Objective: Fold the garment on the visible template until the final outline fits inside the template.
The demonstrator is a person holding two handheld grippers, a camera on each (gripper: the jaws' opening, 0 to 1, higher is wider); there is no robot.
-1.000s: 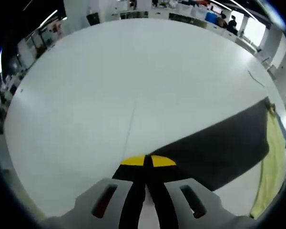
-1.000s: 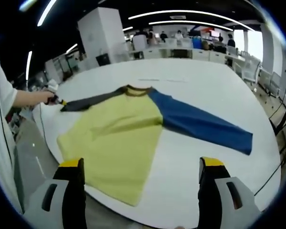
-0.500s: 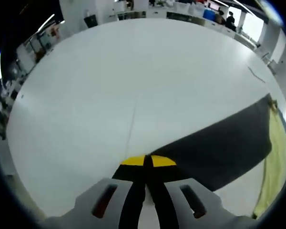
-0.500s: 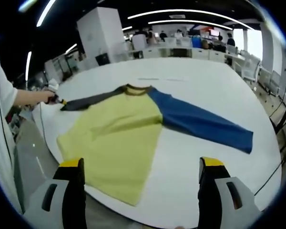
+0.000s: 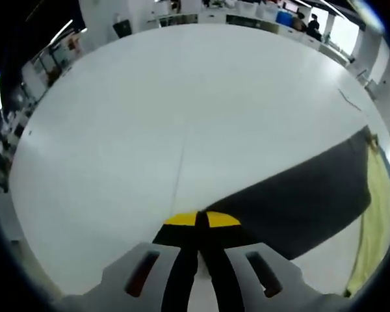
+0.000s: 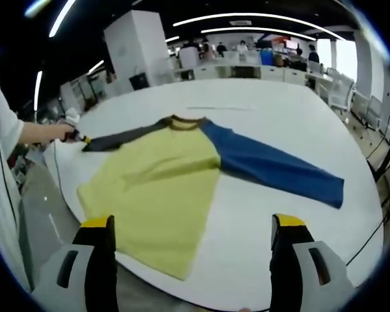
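Between the left claw's [image 5: 196, 221] closed tips, the cuff of the garment's [image 6: 159, 188] dark sleeve [image 5: 299, 201] is being pinched, while ahead of the wide-open, empty right claw [image 6: 190, 227] the soft, light shirt is lying flat on the white counter [image 6: 266, 104], likely limp, best gripped at cuffs and hem.

Garment [image 6: 159, 185]: plain yellow body, dark grey sleeve [image 5: 299, 201] on one side, blue sleeve [image 6: 273, 170] on the other, brownish collar [image 6: 185, 121]. No print. Table [image 5: 182, 110] is plain white. Left gripper [image 5: 201, 220] and right gripper [image 6: 192, 231]: light grey bodies, black jaws, yellow tips. Person's sleeve [image 6: 1, 169] is white.
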